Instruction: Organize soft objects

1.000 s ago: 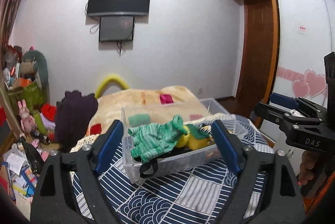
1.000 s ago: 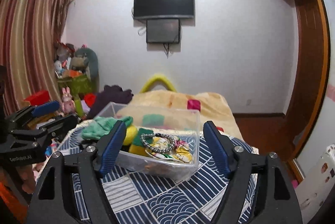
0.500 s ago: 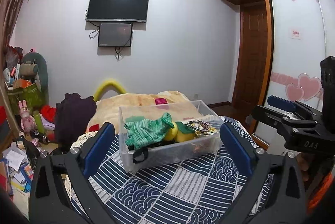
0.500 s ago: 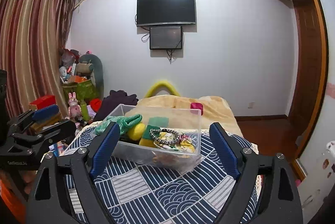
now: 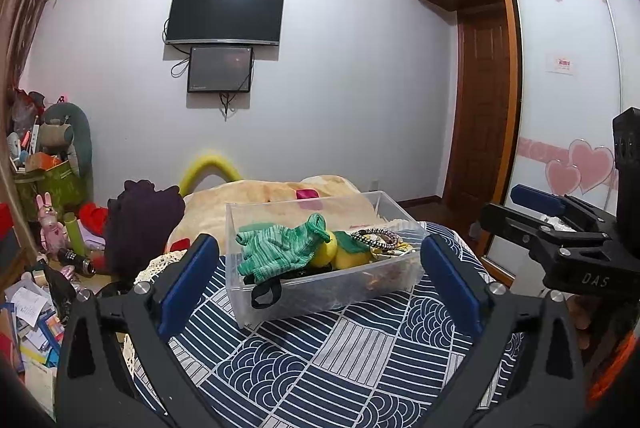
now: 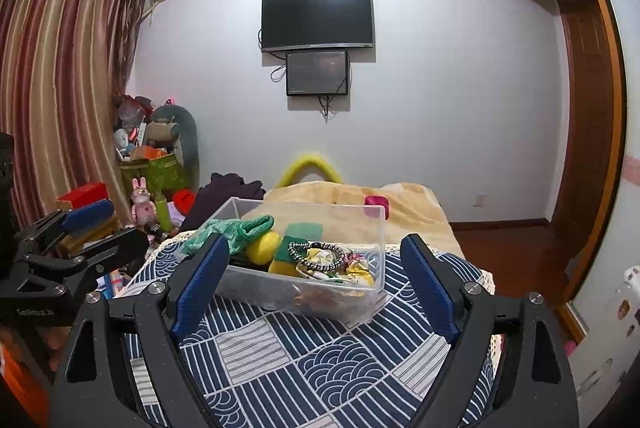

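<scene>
Left wrist view shows the left tool (image 5: 316,284) with its 2 blue-padded fingers spread wide apart, holding nothing, framing a clear plastic bin (image 5: 320,292) that sits on a navy-and-white patterned cloth (image 5: 320,360). What lies at the bottom of the bin is hard to make out through the cloudy wall; a black strap (image 5: 266,294) presses against the near wall. On top I can see a green knit glove (image 5: 280,246) draped toward the bin's left end, a yellow plush piece (image 5: 326,254) beside it, and a black-and-white braided band (image 5: 376,236) on crumpled yellow fabric. The right tool (image 6: 314,280) is likewise wide apart and empty, short of the bin; in the left view only its side (image 5: 560,240) shows at the frame's right edge, partly cut off. Whether the cloth covers a bench or a bed I cannot tell. Beyond it lies a tan blanket (image 5: 280,192) and a dark purple heap (image 5: 144,216). A black television (image 6: 318,18) hangs on the pale wall above a smaller screen (image 6: 317,73), striped curtains (image 6: 60,88) left, a wooden door (image 5: 484,108) right, and clutter (image 5: 32,288) on the floor.
</scene>
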Tool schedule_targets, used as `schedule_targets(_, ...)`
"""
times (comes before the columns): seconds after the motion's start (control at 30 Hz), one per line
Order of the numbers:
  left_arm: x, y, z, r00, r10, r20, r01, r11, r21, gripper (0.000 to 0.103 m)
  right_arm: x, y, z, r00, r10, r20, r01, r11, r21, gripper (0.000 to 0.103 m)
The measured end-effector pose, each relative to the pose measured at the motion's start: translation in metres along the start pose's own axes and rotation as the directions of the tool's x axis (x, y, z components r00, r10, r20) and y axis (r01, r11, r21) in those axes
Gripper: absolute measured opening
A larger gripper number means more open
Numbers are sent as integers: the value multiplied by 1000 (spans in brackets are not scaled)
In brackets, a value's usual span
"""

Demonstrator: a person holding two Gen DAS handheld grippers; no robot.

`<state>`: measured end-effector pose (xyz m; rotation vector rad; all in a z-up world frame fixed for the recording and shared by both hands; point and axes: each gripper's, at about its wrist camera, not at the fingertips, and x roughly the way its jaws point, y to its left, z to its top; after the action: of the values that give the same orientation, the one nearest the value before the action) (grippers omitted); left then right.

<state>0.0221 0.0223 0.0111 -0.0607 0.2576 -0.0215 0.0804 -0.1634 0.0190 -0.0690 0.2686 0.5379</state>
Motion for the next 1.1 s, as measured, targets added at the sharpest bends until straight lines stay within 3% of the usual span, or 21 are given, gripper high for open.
schedule_targets(1.1, -5, 0, -1, 1000, -6, 5, 6, 1000, -7, 102, -3, 4, 4, 1000, 2, 7, -2, 1000, 2, 86)
